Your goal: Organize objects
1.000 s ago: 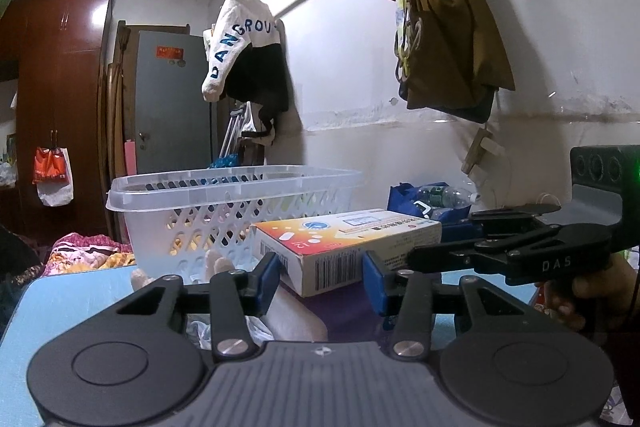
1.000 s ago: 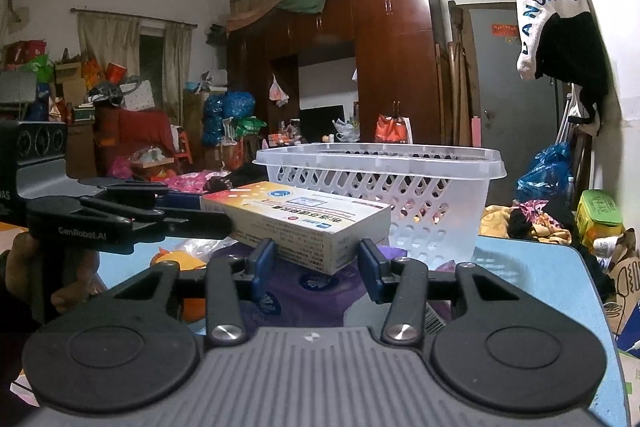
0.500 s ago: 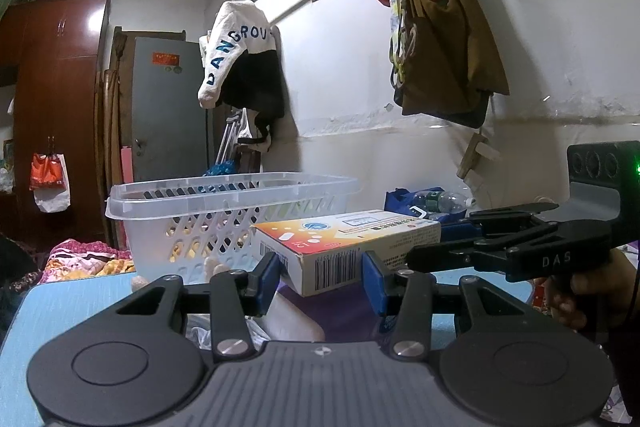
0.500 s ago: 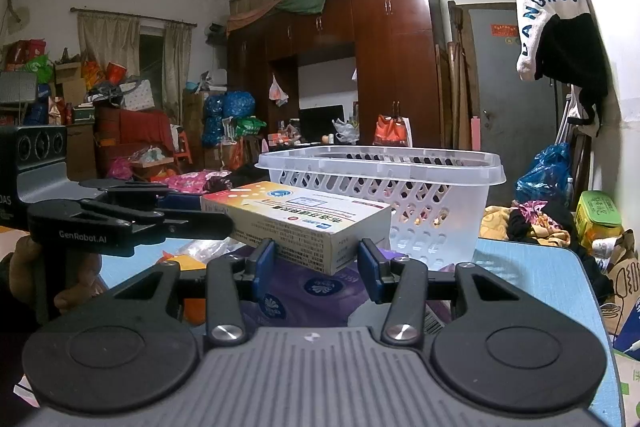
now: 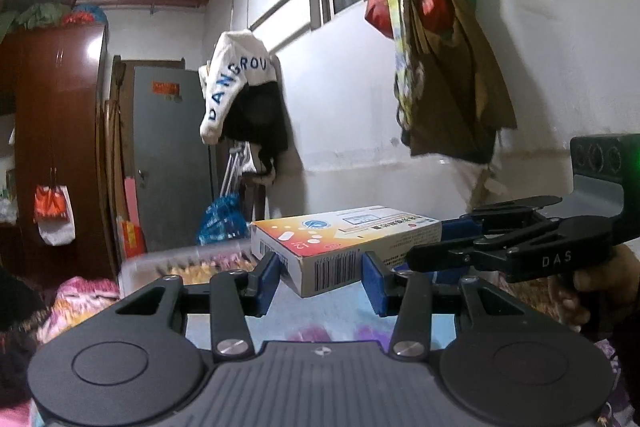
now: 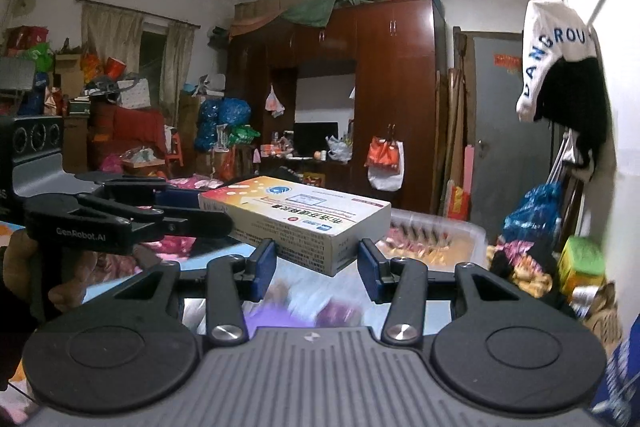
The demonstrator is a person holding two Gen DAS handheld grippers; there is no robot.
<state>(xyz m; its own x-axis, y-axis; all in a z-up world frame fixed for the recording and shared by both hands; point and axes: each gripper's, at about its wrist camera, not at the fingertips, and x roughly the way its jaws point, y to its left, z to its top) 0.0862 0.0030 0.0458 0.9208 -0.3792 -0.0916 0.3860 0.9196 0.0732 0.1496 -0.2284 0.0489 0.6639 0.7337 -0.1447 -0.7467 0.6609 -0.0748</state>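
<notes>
Behind box (image 5: 344, 247), blurred basket (image 5: 188, 259)

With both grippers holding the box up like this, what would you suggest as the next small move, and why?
Probably carry the medicine box forward until it is over the white basket, then lower it in. The left gripper and the right gripper each clamp one end, the box hangs level above the basket's rim, and the basket's opening lies just beyond it.
</notes>
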